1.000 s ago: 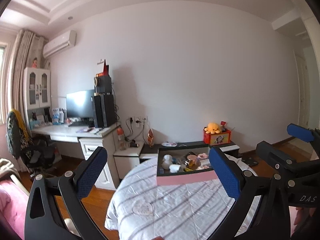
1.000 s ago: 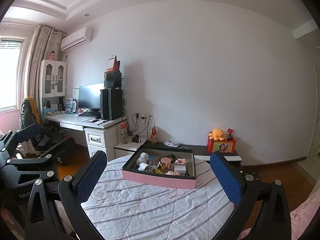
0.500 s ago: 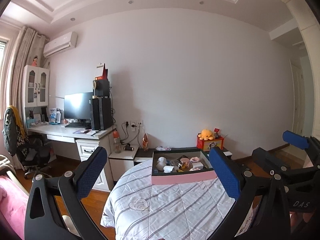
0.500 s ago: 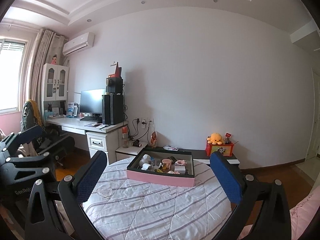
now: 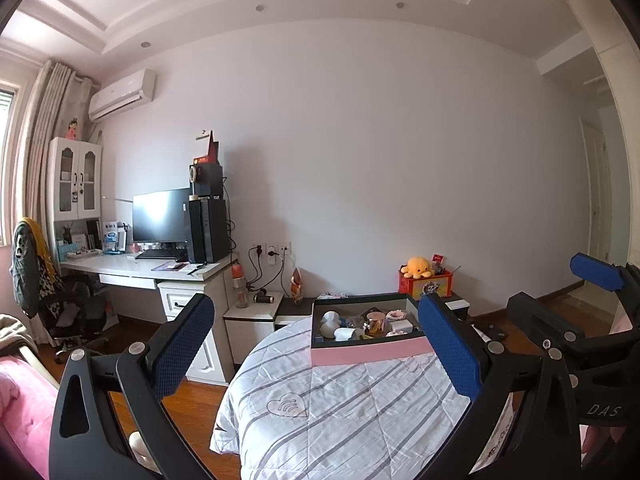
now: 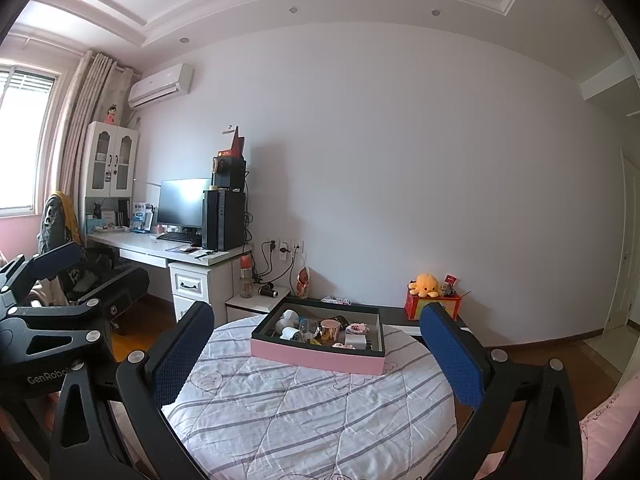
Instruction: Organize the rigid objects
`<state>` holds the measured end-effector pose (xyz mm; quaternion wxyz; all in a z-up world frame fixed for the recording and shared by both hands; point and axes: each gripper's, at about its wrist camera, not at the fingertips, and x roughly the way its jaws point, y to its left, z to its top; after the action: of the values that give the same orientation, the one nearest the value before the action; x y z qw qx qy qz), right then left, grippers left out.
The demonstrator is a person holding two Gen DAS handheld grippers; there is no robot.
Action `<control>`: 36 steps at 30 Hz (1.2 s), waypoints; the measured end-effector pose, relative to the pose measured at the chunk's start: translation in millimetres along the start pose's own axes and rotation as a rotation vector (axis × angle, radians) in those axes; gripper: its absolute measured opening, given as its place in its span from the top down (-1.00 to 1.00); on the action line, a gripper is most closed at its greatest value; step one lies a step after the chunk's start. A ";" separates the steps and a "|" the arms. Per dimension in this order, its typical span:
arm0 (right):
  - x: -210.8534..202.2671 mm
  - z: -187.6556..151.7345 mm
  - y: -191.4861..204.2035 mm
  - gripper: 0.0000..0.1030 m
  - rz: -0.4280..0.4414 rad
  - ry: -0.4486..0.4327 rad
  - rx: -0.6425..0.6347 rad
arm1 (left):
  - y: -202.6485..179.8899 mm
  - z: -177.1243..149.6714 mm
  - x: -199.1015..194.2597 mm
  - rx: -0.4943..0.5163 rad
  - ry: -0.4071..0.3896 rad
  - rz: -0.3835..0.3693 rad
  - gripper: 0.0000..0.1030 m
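Note:
A shallow pink box with a dark rim (image 5: 370,356) (image 6: 316,354) sits on the far side of a round table under a striped white quilt (image 5: 352,408) (image 6: 304,412). Inside lie several small things: a white mug (image 6: 289,316), a clear glass (image 6: 308,326), a copper-coloured cup (image 6: 330,330) (image 5: 375,322), a white cube (image 6: 356,339). My left gripper (image 5: 316,348) and right gripper (image 6: 318,354) hang well short of the box, both open and empty. The right gripper's arm (image 5: 592,320) shows in the left view, the left one's arm (image 6: 48,320) in the right view.
A white desk (image 6: 168,250) with monitor and computer tower stands at the left wall, an office chair (image 5: 48,292) beside it. Low cabinets behind the table carry a red box with an orange plush toy (image 6: 430,294). A pink bed edge (image 5: 20,408) lies at lower left.
Both cameras have tilted up and drawn back a little: the table and box sit lower and smaller, with more ceiling showing. Both grippers stay open.

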<state>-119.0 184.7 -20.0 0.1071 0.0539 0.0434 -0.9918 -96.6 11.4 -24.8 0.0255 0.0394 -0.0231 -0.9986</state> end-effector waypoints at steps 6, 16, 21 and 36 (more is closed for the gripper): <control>-2.9 -3.2 -0.6 -1.00 0.003 0.004 0.006 | -0.6 -4.4 -1.1 0.005 -0.002 0.007 -1.00; -6.0 -1.1 -2.5 -1.00 -0.007 -0.021 0.018 | 1.5 -4.0 -4.1 0.013 -0.017 0.001 -1.00; -8.6 -0.3 -2.0 -1.00 -0.014 -0.028 0.014 | 6.1 -2.9 -5.0 0.001 -0.026 0.011 -1.00; -2.9 -4.7 5.4 -1.00 0.005 -0.036 0.022 | 5.9 -11.9 6.8 -0.009 -0.019 -0.003 -1.00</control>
<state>-114.5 180.5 -24.7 0.1098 0.0375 0.0306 -0.9928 -102.1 4.6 -36.9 0.0242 0.0298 -0.0186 -0.9991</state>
